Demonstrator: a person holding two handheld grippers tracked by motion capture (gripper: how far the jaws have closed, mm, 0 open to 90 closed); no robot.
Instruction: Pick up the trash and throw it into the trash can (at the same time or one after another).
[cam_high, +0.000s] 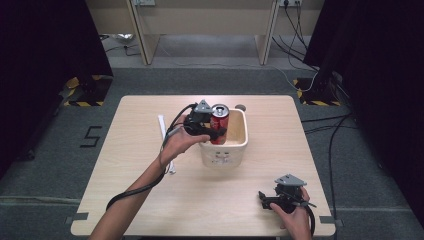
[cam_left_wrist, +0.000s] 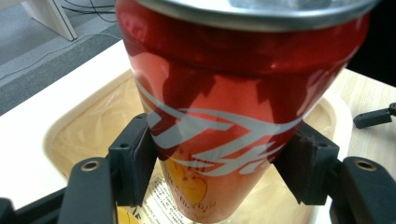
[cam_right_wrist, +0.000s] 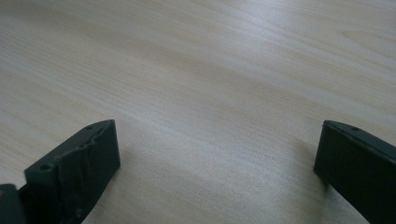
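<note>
We are holding the red can (cam_high: 219, 125) upright in the left tool (cam_high: 216, 131), directly above the cream bin (cam_high: 239, 146). The right tool (cam_high: 274, 199) is resting wide open on the worktop (cam_high: 200, 200), well nearer us than the bin.

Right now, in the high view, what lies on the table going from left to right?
White strip → left gripper, closed on the red can → cream bin → right gripper, open, resting near the table's front right corner.
</note>
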